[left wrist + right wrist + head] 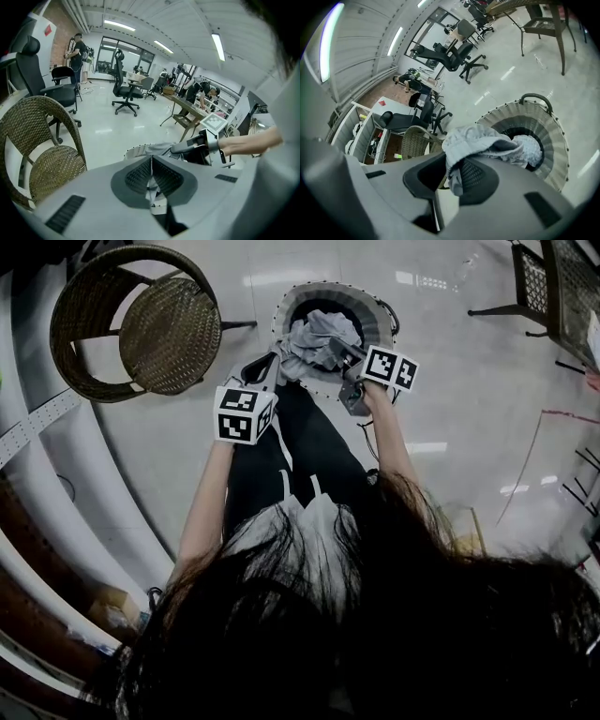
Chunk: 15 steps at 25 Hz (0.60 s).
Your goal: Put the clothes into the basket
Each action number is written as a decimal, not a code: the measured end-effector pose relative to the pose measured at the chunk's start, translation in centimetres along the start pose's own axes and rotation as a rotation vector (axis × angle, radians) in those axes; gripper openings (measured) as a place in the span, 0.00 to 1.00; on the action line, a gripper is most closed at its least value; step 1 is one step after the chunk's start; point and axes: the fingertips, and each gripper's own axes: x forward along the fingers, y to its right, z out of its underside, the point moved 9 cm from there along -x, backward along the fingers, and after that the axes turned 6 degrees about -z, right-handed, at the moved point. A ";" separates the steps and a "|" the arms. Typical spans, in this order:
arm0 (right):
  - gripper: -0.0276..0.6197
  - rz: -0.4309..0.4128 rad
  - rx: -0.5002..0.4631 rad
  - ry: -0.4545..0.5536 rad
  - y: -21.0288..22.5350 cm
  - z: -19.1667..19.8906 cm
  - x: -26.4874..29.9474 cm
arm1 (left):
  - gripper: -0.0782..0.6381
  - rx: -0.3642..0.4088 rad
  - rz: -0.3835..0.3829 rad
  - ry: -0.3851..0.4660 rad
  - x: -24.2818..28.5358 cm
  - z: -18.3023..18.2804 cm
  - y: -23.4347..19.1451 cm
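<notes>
Your right tongs [449,171] are almost closed and pinch a fold of the grey garment [480,140], which bunches up over their tips. Your left tongs [151,164] are closed as well, with a thin strip of pale cloth caught between the pads. From just past their tips, the same garment stretches across to the right tongs, so it hangs between the two. The round basket [292,304] stands on the floor just ahead of and below both sets of tips, and from the head view the garment lies over its near edge. A pale piece of cloth [530,149] sits inside the basket, beyond the right tongs. A wicker chair [155,329] stands to the left of your left tongs.
</notes>
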 end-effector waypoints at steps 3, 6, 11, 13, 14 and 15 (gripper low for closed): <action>0.17 0.034 0.016 -0.008 2.1 -0.2 1.5 | 0.14 -0.005 0.004 -0.027 1.5 0.5 -0.8; 0.17 0.065 0.032 -0.003 3.9 -0.3 2.8 | 0.14 0.004 0.007 -0.049 2.6 1.1 -1.3; 0.17 0.142 -0.018 -0.059 7.1 -0.5 4.9 | 0.14 -0.004 0.017 -0.079 4.3 2.1 -1.6; 0.17 0.181 -0.052 -0.098 8.3 -0.5 6.0 | 0.14 -0.012 0.018 -0.093 4.9 2.6 -1.8; 0.17 0.200 -0.070 -0.114 8.8 -0.5 6.5 | 0.14 -0.016 0.018 -0.099 5.2 2.8 -1.9; 0.17 0.219 -0.092 -0.128 9.3 -0.5 6.9 | 0.14 -0.019 0.018 -0.106 5.4 3.0 -2.0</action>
